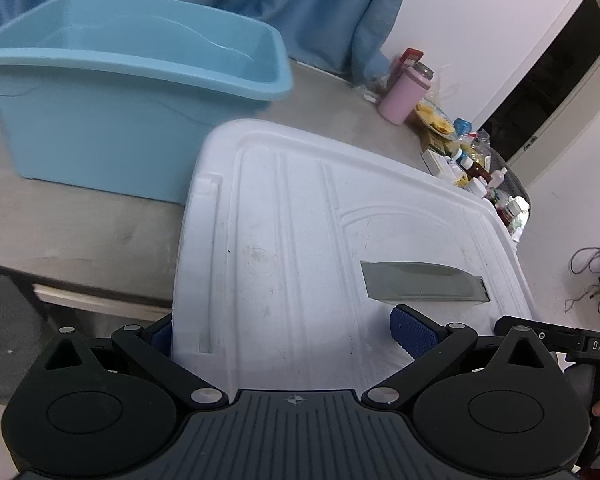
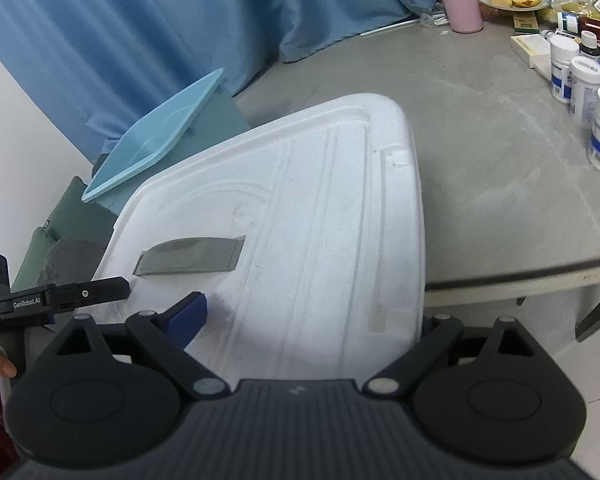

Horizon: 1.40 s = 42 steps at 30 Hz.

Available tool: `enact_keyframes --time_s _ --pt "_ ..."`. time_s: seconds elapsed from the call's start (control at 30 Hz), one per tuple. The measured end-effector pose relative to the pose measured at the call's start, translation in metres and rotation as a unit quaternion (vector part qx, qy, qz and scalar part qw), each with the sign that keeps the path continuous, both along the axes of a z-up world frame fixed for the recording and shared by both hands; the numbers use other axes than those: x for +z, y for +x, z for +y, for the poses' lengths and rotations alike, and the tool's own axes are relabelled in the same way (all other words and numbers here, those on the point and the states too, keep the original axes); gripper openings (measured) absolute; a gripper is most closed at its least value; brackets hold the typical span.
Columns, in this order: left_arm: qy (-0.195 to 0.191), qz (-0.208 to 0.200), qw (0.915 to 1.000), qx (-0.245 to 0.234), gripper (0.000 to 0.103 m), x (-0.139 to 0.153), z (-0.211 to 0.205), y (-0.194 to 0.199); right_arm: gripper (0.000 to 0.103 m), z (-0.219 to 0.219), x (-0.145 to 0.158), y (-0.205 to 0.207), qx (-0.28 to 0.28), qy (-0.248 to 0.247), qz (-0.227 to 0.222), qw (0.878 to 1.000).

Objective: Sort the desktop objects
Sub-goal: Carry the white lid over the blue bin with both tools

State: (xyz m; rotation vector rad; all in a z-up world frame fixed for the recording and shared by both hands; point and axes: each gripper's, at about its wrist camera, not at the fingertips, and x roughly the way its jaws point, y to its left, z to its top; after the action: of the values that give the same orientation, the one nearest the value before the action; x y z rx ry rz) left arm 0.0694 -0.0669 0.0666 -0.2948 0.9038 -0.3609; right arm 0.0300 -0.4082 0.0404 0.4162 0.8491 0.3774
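The white storage-box lid, held tilted over the grey table's edge, is clamped wide between both the left gripper and right gripper, with the light-blue tub just behind and the pink flask and pill bottles well apart.

**White lid tilted over the table edge**

A large white plastic lid (scuffed, with moulded ribs and a grey recessed handle) is hanging tilted over the grey table's near edge, its far corner reaching toward a light-blue bin that is standing upright and empty.
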Motion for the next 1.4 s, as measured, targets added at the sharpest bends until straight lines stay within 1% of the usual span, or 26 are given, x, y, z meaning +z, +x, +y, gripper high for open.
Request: enact_keyframes --time_s 0.27,0.4,0.57,0.73,0.93,1.1,1.23,1.4 --pt "0.0 -0.001 0.9999 0.016 0.103 0.004 0.08 -0.052 0.095 0.072 0.007 -0.034 0.013 0.004 -0.011 1.0" --pt "0.012 -0.009 0.9996 0.024 0.103 0.014 0.117 -0.075 0.094 0.104 0.009 -0.045 0.021 0.014 -0.014 1.0" --pt "0.015 -0.015 0.9991 0.036 0.103 0.026 0.153 -0.094 0.094 0.135 0.019 -0.053 0.03 0.016 -0.022 0.999" --pt "0.013 -0.017 0.9987 0.046 0.103 0.037 0.183 -0.104 0.094 0.157 0.03 -0.052 0.037 0.013 -0.024 0.999" --pt "0.012 -0.015 0.9986 0.049 0.103 0.047 0.206 -0.099 0.094 0.175 0.04 -0.042 0.04 0.013 -0.021 0.999" --pt "0.014 -0.017 0.9984 0.052 0.103 0.057 0.217 -0.081 0.094 0.185 0.049 -0.027 0.044 0.014 -0.025 0.999" --pt "0.017 -0.025 0.9979 0.058 0.103 0.068 0.223 -0.06 0.094 0.194 0.057 -0.005 0.047 0.015 -0.031 0.998" --pt "0.016 -0.035 0.9976 0.058 0.103 0.079 0.235 -0.023 0.094 0.204 0.066 0.024 0.05 0.014 -0.047 0.998"
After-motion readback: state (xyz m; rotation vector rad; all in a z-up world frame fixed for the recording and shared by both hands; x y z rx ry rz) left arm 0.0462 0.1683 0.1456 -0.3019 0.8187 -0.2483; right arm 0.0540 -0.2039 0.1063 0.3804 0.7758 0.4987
